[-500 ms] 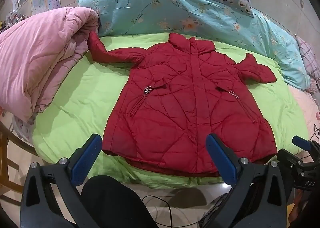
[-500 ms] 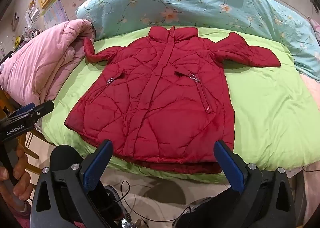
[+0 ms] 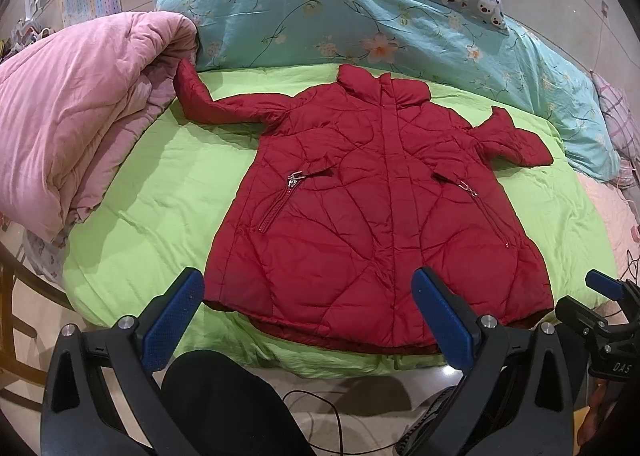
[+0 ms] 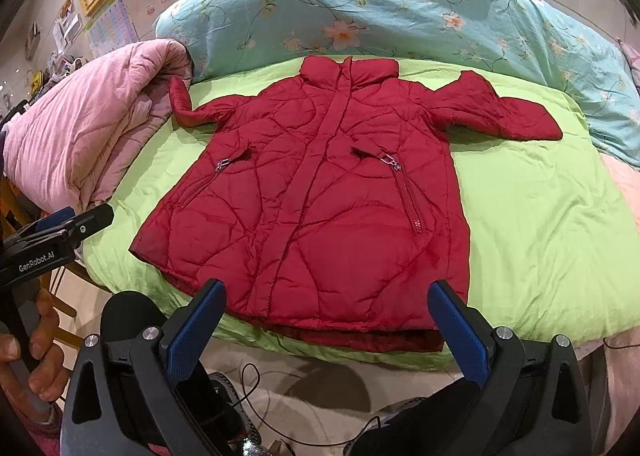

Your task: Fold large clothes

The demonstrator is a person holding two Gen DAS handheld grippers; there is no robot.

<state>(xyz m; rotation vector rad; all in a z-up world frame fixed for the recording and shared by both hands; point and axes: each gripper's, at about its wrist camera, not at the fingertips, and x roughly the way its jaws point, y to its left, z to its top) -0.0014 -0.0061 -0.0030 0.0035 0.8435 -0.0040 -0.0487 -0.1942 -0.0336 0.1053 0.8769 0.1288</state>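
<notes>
Red quilted jacket (image 3: 376,207): flat, front up, on green sheet (image 3: 160,215), collar at 12 o'clock. Left gripper (image 3: 308,316) and right gripper (image 4: 328,324): jaws wide apart, empty, at hem, 6 o'clock.

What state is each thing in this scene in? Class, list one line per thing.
Red jacket: spread flat, front up, unfolded.
Pocket zippers: closed.
Pink quilt: bundled beside the jacket.
Left gripper: open, empty.
Right gripper: open, empty.
</notes>
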